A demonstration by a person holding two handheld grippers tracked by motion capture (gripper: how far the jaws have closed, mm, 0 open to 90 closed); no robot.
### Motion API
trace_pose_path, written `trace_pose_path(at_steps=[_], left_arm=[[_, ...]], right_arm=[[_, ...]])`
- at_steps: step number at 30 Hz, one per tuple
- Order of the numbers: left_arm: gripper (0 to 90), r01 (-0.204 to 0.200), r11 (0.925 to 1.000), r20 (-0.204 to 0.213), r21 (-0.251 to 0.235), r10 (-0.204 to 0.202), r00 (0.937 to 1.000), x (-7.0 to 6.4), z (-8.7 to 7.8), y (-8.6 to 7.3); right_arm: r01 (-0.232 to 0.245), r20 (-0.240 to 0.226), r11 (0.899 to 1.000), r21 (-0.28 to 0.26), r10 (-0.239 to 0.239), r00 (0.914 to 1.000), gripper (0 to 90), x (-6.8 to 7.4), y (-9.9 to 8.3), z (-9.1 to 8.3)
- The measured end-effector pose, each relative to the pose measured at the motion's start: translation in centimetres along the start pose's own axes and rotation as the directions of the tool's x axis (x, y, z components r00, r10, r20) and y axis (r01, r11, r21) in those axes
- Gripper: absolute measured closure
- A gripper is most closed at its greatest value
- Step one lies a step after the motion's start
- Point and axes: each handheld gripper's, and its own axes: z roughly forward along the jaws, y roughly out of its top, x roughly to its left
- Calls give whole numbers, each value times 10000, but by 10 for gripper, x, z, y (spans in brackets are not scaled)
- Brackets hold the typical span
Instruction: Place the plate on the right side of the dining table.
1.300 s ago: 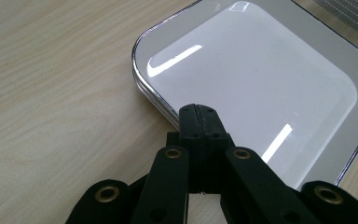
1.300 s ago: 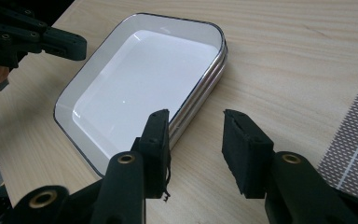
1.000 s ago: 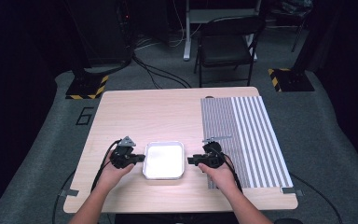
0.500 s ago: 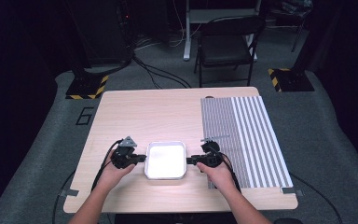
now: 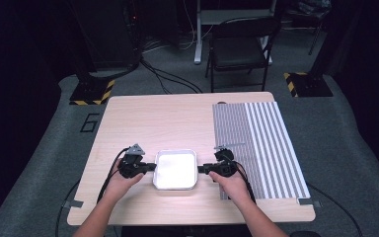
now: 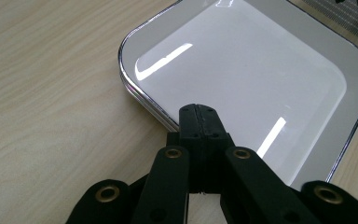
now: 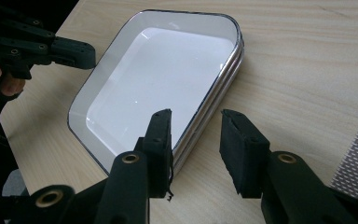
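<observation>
Two grippers [image 5: 150,167] [image 5: 203,169] flanking white tray [image 5: 175,170]

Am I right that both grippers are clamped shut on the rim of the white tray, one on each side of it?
Not quite. The left gripper is shut on the white tray's rim, but the right gripper is open: in the right gripper view its jaws stand apart, one over the rim, the other outside it.

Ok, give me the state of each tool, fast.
Left tool: shut on the white tray's rim.
Right tool: open, jaws straddling the tray's rim.
</observation>
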Motion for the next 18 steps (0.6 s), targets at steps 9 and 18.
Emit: trace_pose_path(at_steps=[9, 18], left_arm=[[900, 181, 9997, 134, -167, -179, 9998, 0, 1, -2], [900, 426, 9987, 288, -269, -418, 9987, 3, 1, -4]], right_arm=[[-8, -13, 10000, -14, 8, 10000, 633, 1, -1, 1], [-112, -70, 9999, -70, 112, 9999, 618, 1, -1, 2]])
